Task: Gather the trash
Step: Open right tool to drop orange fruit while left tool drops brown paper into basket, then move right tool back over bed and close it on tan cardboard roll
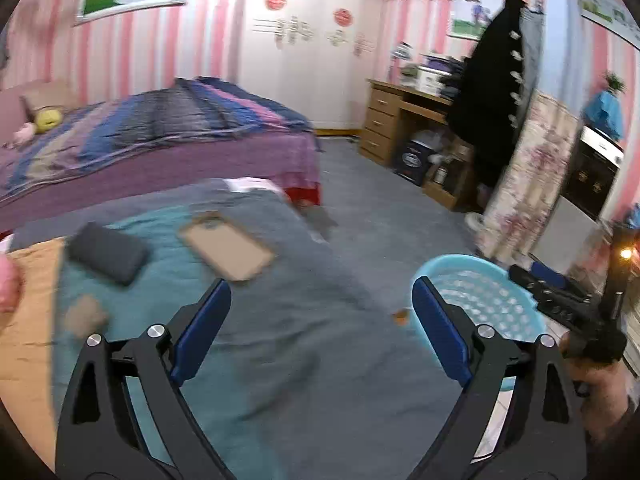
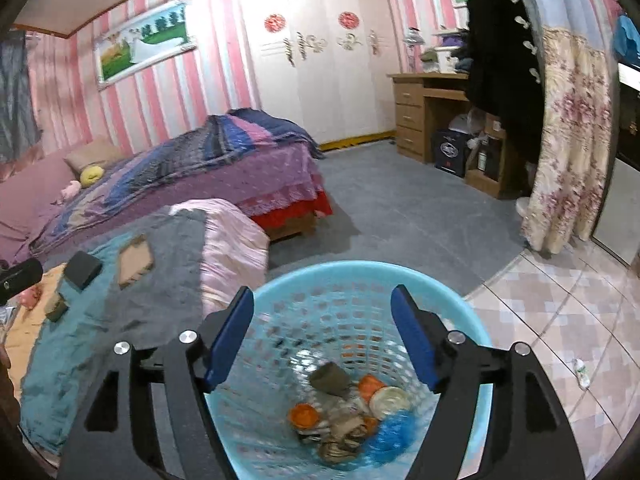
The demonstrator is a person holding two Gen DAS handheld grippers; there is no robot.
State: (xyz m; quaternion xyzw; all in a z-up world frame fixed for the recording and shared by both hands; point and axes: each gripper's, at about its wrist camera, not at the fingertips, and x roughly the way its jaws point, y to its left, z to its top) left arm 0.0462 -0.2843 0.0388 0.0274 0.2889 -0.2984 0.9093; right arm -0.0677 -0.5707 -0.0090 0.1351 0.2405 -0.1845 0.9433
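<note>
A light blue plastic basket [image 2: 280, 284] stands on the floor beside the near bed; it also shows in the left wrist view [image 1: 452, 264]. Inside lie several pieces of trash: a brown crumpled piece [image 2: 330, 378], orange scraps [image 2: 304, 414], a round lid [image 2: 390, 398], a blue wrapper [image 2: 394, 434]. My right gripper [image 2: 322, 336] is open and empty, right above the basket. My left gripper [image 1: 322, 320] is open and empty over the grey-teal bedspread [image 1: 280, 360]. On the bed lie a flat cardboard piece [image 1: 228, 246], a small brown scrap [image 1: 84, 316] and a dark block [image 1: 106, 252].
A second bed with a purple striped cover [image 2: 224, 152] stands behind. A white wardrobe [image 2: 320, 52], a wooden desk [image 2: 420, 108] and a flowered curtain [image 2: 572, 140] line the far side. Grey carpet [image 2: 400, 216] meets tiled floor [image 2: 560, 320] at right. A small orange scrap [image 1: 400, 315] lies near the basket.
</note>
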